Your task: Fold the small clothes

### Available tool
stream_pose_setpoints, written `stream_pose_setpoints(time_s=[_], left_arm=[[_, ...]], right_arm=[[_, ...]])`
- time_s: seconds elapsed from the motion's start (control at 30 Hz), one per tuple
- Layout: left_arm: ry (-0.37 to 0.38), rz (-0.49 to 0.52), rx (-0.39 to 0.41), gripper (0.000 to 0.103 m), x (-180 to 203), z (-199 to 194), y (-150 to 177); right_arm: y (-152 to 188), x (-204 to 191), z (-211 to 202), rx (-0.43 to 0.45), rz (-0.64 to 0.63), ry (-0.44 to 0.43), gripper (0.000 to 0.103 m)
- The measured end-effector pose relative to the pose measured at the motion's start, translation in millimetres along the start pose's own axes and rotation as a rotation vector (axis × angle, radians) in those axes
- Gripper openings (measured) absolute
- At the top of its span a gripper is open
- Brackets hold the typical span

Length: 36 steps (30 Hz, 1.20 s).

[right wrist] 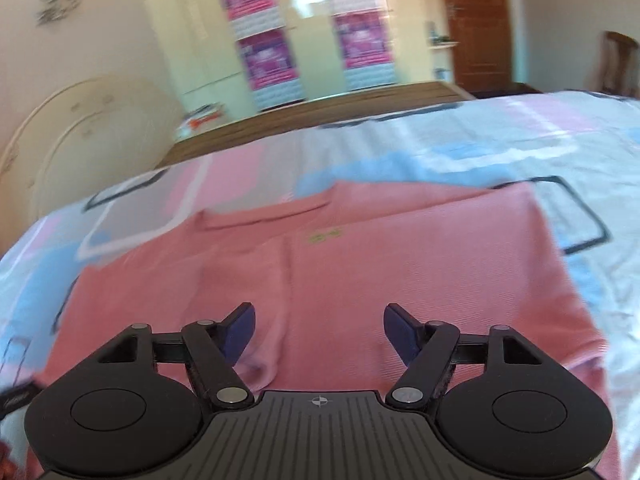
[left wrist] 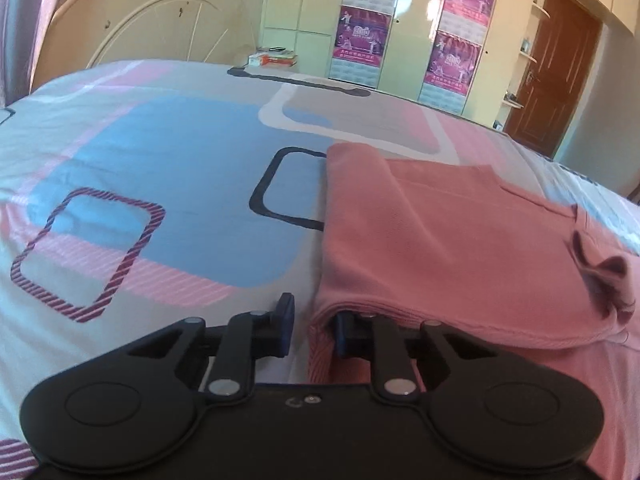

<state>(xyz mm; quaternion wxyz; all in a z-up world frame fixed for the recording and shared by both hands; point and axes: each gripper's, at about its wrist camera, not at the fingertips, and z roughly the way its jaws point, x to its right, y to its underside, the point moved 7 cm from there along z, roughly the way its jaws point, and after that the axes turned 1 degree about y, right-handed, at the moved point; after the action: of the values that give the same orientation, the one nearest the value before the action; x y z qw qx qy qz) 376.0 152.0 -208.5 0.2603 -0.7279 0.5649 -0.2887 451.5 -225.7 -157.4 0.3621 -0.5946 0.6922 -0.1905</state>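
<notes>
**Pink shirt on the bed, left fingers at its edge, right fingers spread above it**

Left wrist view: pink shirt lying on the patterned bedsheet, partly folded, one layer turned over on top. Left gripper low at the near edge of the shirt, blue pads a modest gap apart. Left pad bare over the sheet, just beside the fabric. Right pad tucked under the lifted fold, mostly hidden by cloth. A strip of shirt edge hanging in the gap between the two pads. Not clamped: daylight showing between left pad and fabric. Beyond the bed: cream headboard, wardrobe with pink posters, brown door.

Right wrist view, somewhat blurred: same pink shirt spread across the sheet, collar toward the far side, a small green mark on the chest. Right gripper over the near part of the shirt, fingers wide apart, holding nothing. Contact between pads and cloth impossible to judge. Headboard at left, wardrobe posters behind.
</notes>
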Motion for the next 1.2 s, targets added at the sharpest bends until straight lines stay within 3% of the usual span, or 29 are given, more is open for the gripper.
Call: stream_pose_setpoints(time_s=[0.07, 0.13, 0.27, 0.43, 0.47, 0.5, 0.53, 0.57, 0.77, 0.83, 0.93, 1.0, 1.03, 1.07, 1.2], left_arm=[[-0.004, 0.012, -0.003, 0.019, 2, 0, 1], [-0.007, 0.021, -0.008, 0.019, 3, 2, -1], [-0.013, 0.025, -0.010, 0.020, 5, 4, -1], [-0.018, 0.041, -0.014, 0.020, 7, 5, -2], [-0.019, 0.047, -0.014, 0.020, 7, 5, -1], [-0.021, 0.054, -0.013, 0.020, 8, 6, -1], [-0.021, 0.060, -0.013, 0.021, 8, 6, -1], [-0.021, 0.065, -0.012, 0.021, 8, 6, -1], [-0.011, 0.070, -0.009, 0.022, 8, 6, 0], [-0.007, 0.070, -0.012, 0.023, 8, 6, 0], [0.004, 0.068, -0.032, 0.023, 7, 4, -1], [0.023, 0.061, -0.060, 0.030, 7, 1, -1], [0.035, 0.059, -0.072, 0.033, 7, -1, -1], [0.048, 0.059, -0.084, 0.038, 8, -4, 0], [0.084, 0.050, -0.097, 0.051, 12, -21, 1]], right_arm=[[-4, 11, -1, 0.011, 0.030, 0.049, 0.071], [-5, 3, -5, 0.017, -0.017, 0.024, 0.071], [4, -45, -14, 0.042, -0.216, -0.090, 0.071], [23, -92, 9, 0.023, -0.474, -0.070, 0.071], [27, -97, 16, 0.019, -0.519, -0.053, 0.065], [29, -98, 23, 0.018, -0.544, -0.034, 0.051], [28, -97, 27, 0.013, -0.548, -0.016, 0.012], [27, -96, 28, -0.002, -0.521, -0.015, 0.006], [4, -22, 4, 0.044, -0.213, 0.039, 0.006], [8, 5, -2, -0.001, -0.088, 0.037, 0.006], [19, 27, -3, -0.067, -0.022, 0.062, 0.006], [20, 33, -6, -0.073, 0.020, 0.035, 0.026], [18, 34, -10, -0.057, 0.031, 0.030, 0.056], [15, 33, -12, -0.031, 0.028, 0.028, 0.070], [0, 24, -15, 0.024, -0.034, 0.017, 0.069]])
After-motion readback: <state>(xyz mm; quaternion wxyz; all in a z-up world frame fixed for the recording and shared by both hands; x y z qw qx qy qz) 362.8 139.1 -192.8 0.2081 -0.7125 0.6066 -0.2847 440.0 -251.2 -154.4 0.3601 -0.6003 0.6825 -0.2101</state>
